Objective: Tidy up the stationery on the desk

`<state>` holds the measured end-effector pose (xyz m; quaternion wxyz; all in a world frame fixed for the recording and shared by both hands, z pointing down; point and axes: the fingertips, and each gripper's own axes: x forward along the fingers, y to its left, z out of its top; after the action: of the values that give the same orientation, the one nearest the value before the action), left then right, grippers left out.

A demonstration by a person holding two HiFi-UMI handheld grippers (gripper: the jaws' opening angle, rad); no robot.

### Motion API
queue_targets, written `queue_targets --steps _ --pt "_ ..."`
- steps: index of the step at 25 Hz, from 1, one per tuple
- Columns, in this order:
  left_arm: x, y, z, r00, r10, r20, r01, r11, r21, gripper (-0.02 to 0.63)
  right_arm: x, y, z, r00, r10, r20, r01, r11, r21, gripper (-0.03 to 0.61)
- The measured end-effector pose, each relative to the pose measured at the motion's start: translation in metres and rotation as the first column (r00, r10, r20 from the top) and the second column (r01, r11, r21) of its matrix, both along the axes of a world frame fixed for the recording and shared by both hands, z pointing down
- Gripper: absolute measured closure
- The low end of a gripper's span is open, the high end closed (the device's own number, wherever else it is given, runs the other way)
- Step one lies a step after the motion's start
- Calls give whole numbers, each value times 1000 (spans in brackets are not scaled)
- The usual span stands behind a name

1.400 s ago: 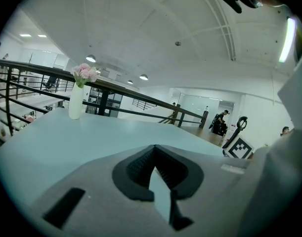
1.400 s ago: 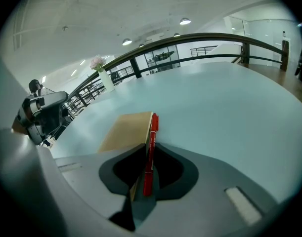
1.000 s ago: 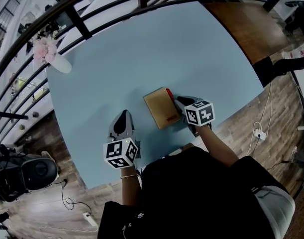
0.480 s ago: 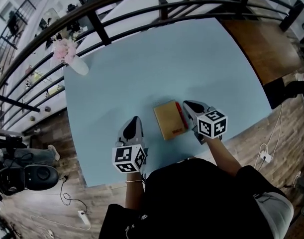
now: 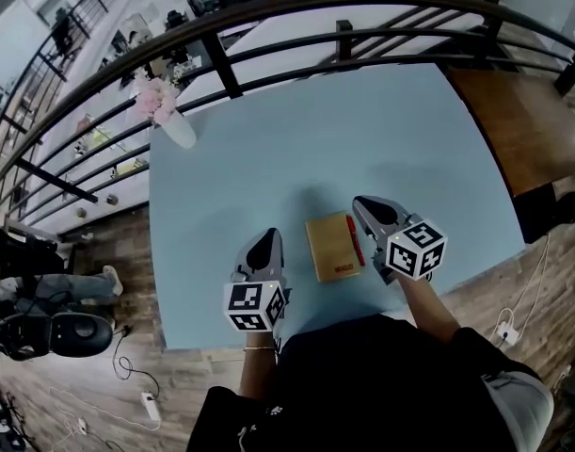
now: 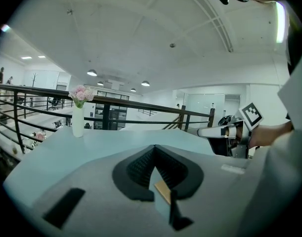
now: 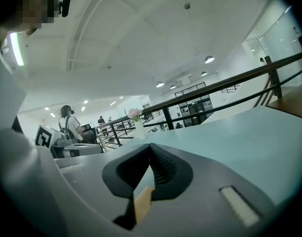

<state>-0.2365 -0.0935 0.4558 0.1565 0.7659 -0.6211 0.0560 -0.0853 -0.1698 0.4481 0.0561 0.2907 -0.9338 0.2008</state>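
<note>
Two grippers flank the stationery on the blue desk [image 5: 362, 130]: your left gripper [image 5: 265, 241], jaws pressed together and empty, sits left of the brown notebook [image 5: 331, 246]. The red pen [image 5: 355, 241] lies along the notebook's right edge, pointing away from you, nearest your right gripper [image 5: 363, 206], which is also closed and empty.

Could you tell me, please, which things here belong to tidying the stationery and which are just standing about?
For the job:
- brown notebook
- red pen, along the notebook's right edge

Just there:
- vase of pink flowers, at the far left corner of the desk
- black railing, behind the desk
</note>
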Motion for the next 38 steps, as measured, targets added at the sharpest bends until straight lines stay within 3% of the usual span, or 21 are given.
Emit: queue_targets --steps 18,38 --pt "-3 -6 -6 999 -31 10 30 999 13 617 -15 -7 -5 998 -56 -32 58 997 44 568" --pt "-4 -8 3 999 -37 -2 37 999 -7 617 -16 -10 -2 998 -59 -20 60 998 25 568"
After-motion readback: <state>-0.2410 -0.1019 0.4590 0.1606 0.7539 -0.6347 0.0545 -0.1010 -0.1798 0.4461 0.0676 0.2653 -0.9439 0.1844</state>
